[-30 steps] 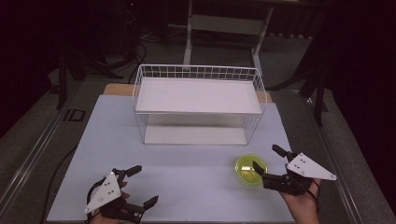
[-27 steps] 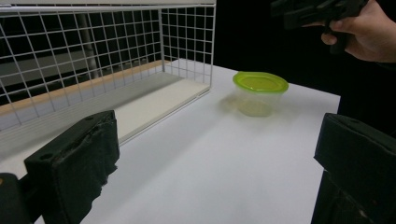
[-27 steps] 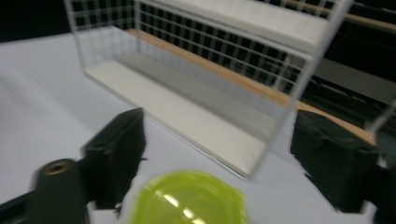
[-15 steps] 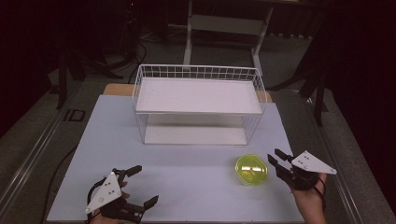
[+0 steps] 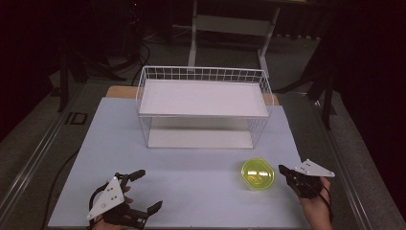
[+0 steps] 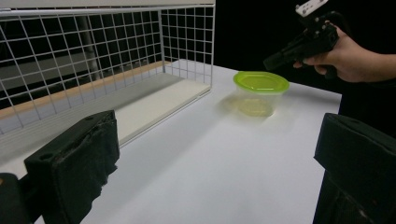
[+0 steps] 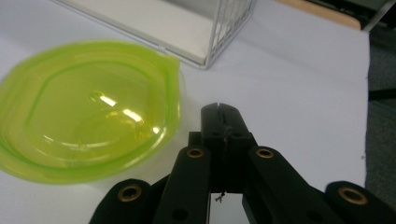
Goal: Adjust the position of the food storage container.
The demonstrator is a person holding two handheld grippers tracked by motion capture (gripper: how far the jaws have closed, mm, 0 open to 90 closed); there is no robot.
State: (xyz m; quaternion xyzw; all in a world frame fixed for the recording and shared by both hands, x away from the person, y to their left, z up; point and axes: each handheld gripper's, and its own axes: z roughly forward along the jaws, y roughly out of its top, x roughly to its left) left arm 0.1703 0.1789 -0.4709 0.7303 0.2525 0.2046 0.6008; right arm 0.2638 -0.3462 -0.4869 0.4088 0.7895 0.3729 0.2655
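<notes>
- Container [image 5: 257, 173] with green lid sits near right on the white surface [image 5: 191, 167], in front of the wire rack [image 5: 203, 108], free of both tools.
- Right gripper [image 5: 283, 169] hovers just beside it, jaws pressed together, likely poised to approach.
- Left gripper [image 5: 146, 190] waits near left, jaws spread wide, holding nothing.

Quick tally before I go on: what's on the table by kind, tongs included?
Clear plastic container with yellow-green lid: 1
White wire two-tier rack: 1
Black hand-held tongs: 2, left tongs open, right tongs shut and empty
Total: 4
</notes>
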